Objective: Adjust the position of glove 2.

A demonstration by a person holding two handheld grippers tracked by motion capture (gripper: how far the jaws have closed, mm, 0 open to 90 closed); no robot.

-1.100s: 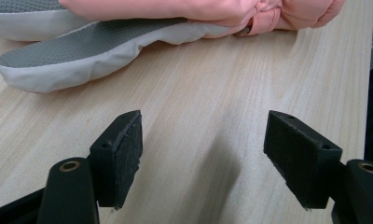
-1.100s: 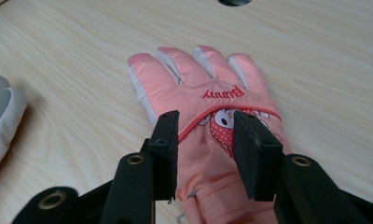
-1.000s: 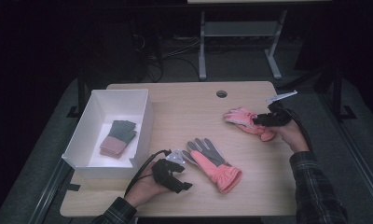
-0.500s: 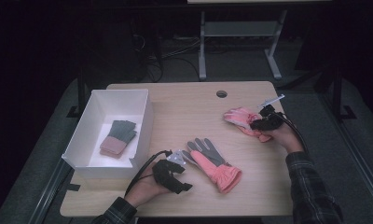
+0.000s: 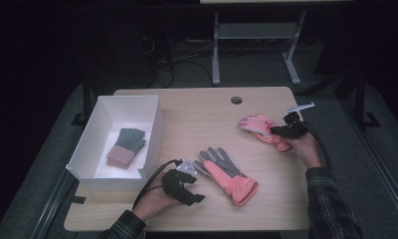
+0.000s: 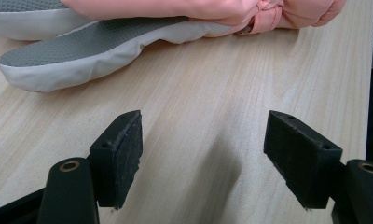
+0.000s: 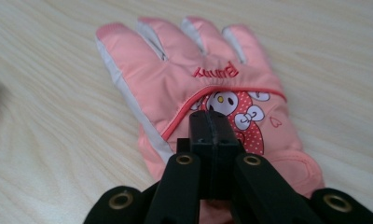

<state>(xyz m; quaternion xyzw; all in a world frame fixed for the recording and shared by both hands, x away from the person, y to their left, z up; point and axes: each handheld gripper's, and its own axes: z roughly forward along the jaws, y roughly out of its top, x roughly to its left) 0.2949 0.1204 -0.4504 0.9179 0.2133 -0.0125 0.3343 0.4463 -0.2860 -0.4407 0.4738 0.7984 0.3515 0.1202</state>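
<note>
on the back of the pink glove [image 7: 194, 93] near the worktop's right edge, you can read one red embroidered word, "bunny", seen upside down in the right gripper view, just above a cartoon bunny face with a dotted bow. no other text can be read.

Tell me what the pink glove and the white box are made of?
Pink glove: looks like smooth padded fabric, probably nylon, because it is puffy with stitched seams and embroidered lettering. White box: likely cardboard, with thin, flat, matte walls, though plastic is possible.
</note>
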